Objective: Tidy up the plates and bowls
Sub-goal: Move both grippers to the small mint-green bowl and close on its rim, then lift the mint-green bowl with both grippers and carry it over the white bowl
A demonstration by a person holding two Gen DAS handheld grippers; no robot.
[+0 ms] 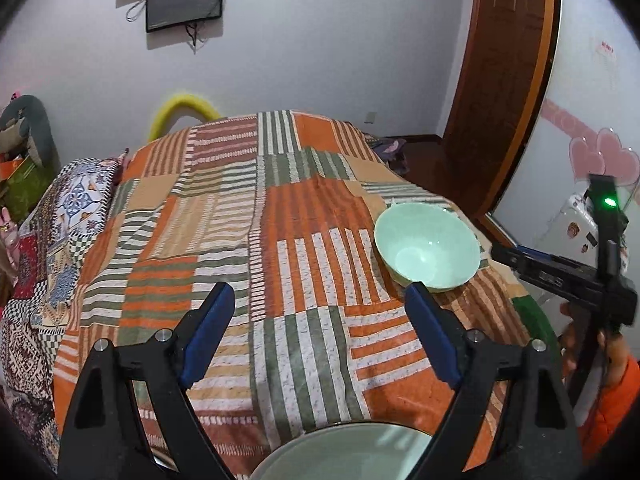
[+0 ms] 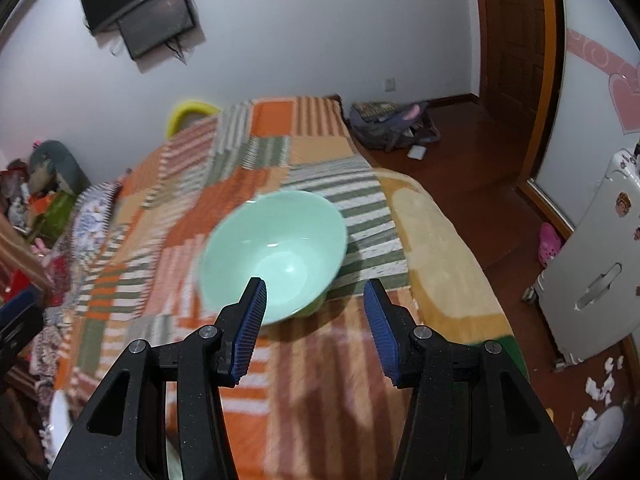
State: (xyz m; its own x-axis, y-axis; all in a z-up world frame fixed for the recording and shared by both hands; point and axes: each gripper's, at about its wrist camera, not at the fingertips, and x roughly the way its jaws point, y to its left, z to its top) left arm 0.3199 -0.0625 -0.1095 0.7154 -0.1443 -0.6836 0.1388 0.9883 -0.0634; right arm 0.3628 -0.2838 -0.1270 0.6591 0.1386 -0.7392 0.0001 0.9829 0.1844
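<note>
1. We see a pale green bowl [image 2: 276,254] standing upright on the striped patchwork bedspread [image 1: 240,240], near the bed's right edge, with nothing inside it.
2. Our right gripper [image 2: 315,310] is spread wide and holds nothing; its left blue pad sits in front of the bowl's near rim, though motion blur in this view keeps us from saying whether it touches.
3. Our left gripper [image 1: 320,308] is also spread wide and empty, hanging above the bedspread well left of the bowl.
4. At the bottom of the left wrist view a pale round plate [image 1: 340,456] lies just below the fingers, only partly visible.
5. We judge the task barely begun: bowl and plate lie apart and unstacked, so gripping the bowl and bringing the two together is all left to do.
</note>
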